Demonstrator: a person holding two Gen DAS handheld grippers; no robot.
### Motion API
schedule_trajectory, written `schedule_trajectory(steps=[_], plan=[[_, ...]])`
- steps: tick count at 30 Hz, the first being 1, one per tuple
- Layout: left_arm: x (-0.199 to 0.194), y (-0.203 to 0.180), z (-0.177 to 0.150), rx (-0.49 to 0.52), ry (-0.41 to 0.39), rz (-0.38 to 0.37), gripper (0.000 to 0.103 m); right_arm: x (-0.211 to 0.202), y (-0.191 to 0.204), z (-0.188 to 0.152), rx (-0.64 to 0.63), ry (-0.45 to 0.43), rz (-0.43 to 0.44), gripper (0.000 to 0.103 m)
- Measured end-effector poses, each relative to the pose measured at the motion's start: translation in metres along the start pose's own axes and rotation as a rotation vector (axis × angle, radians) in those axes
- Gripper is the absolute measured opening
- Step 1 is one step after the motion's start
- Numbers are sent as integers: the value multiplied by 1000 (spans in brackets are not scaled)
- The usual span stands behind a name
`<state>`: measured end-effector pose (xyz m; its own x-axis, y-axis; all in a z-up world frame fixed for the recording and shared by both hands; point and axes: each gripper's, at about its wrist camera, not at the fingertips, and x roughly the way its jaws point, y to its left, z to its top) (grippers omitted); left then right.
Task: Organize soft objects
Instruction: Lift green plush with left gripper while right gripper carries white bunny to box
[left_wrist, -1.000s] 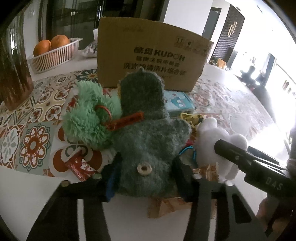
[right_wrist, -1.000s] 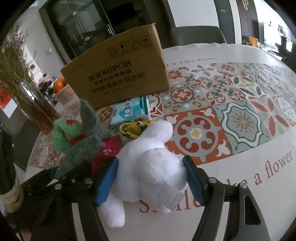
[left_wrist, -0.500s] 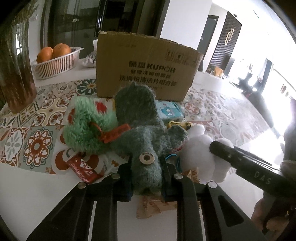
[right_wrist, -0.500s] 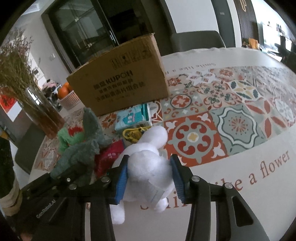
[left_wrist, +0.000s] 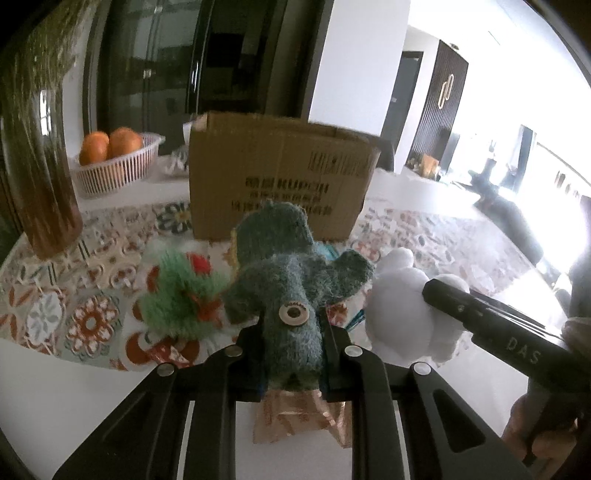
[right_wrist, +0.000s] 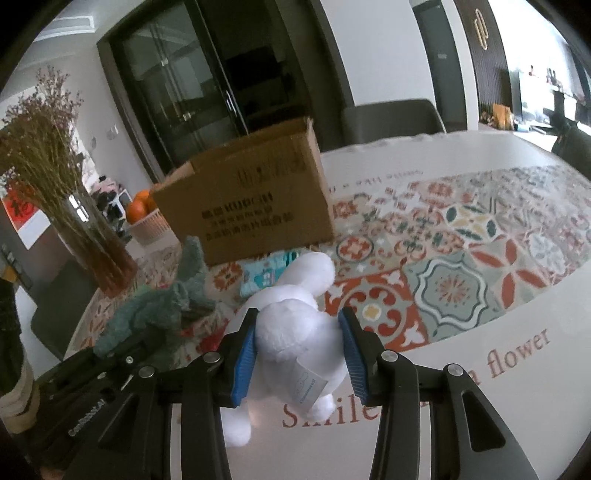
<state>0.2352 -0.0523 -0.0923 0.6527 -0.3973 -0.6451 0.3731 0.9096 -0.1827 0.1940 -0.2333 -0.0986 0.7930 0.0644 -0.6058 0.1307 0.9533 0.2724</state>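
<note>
**Teal and white plush, one in each claw**

Teal fuzzy wool fills my left gripper (left_wrist: 293, 356): its jaws have just closed tight on the lower end of the teal toy (left_wrist: 291, 291), which has a round wooden button on its front. The toy's upper part stands up in front of the cardboard box (left_wrist: 280, 173). My right gripper (right_wrist: 300, 354) has also just been closing, and its blue pads (right_wrist: 244, 354) now press into both sides of the white toy (right_wrist: 295, 325), whose sewn-in label hangs below.

Beside the teal toy I see a light green furry toy (left_wrist: 177, 295) lying on the patterned tablecloth (left_wrist: 92, 291). A crumpled copper-coloured wrapper (left_wrist: 299, 417) lies under my left jaws. A blue packet (right_wrist: 264, 275) lies between the white toy and the box. Further back, to the left, a white basket (left_wrist: 118, 170) holds oranges, and a glass vase (right_wrist: 98, 254) holds dried stems.
</note>
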Motion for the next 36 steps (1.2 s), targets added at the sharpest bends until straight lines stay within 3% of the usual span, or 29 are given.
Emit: schedule_trajectory(steps=[19, 36], plan=[[-60, -17, 55, 58, -169, 49, 21, -52, 21, 53, -33, -185, 46, 44], [-58, -16, 112, 112, -238, 70, 21, -53, 36, 117, -60, -300, 73, 44]])
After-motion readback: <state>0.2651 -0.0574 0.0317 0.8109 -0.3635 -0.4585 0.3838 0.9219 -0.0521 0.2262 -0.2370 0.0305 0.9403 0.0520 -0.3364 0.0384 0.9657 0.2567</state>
